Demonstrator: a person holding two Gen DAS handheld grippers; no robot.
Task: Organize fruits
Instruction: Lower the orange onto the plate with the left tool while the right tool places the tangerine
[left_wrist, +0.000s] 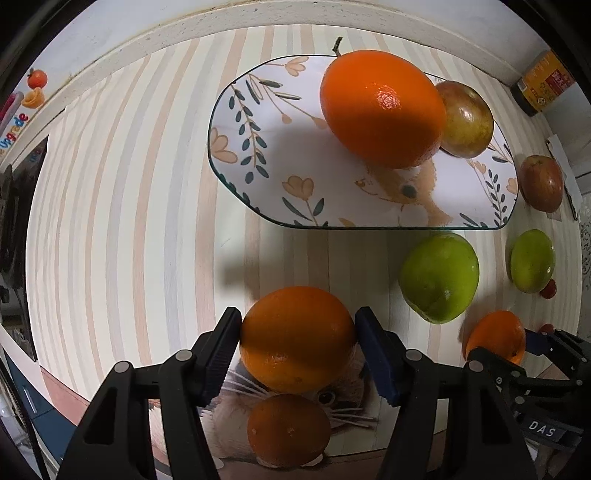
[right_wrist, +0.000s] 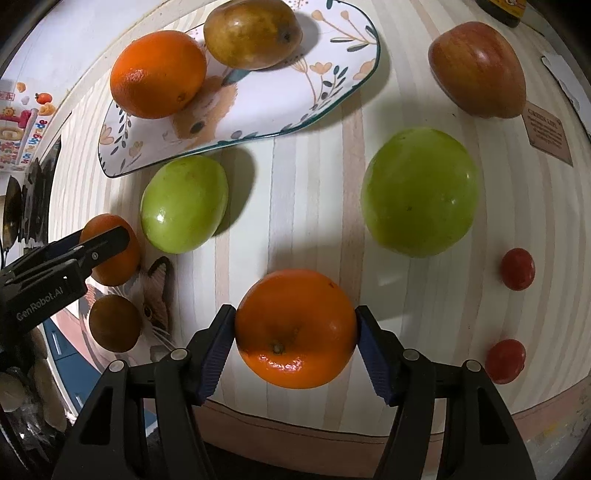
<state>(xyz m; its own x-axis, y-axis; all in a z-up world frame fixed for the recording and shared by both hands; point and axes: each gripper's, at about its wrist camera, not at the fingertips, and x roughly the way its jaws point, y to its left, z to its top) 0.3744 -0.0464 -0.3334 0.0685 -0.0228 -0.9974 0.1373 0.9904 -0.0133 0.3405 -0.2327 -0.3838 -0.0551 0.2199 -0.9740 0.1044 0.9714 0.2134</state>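
My left gripper (left_wrist: 298, 339) is shut on an orange (left_wrist: 297, 338) above the table's front edge; a smaller brownish orange (left_wrist: 289, 430) lies under it. My right gripper (right_wrist: 296, 332) is shut on another orange (right_wrist: 295, 328). The floral plate (left_wrist: 258, 155) holds an orange (left_wrist: 382, 109) and a brownish-yellow fruit (left_wrist: 467, 120); they also show in the right wrist view (right_wrist: 159, 74) (right_wrist: 253, 33). Two green fruits (right_wrist: 184, 208) (right_wrist: 419, 192) lie on the table between the plate (right_wrist: 332, 74) and my right gripper. A red apple (right_wrist: 478, 68) lies far right.
Two small red tomatoes (right_wrist: 517, 268) (right_wrist: 505, 361) lie at the right. A dark jar with a yellow label (left_wrist: 543, 83) stands at the back right by the wall. A card (right_wrist: 546, 131) lies beside the apple. The table's front edge is just under both grippers.
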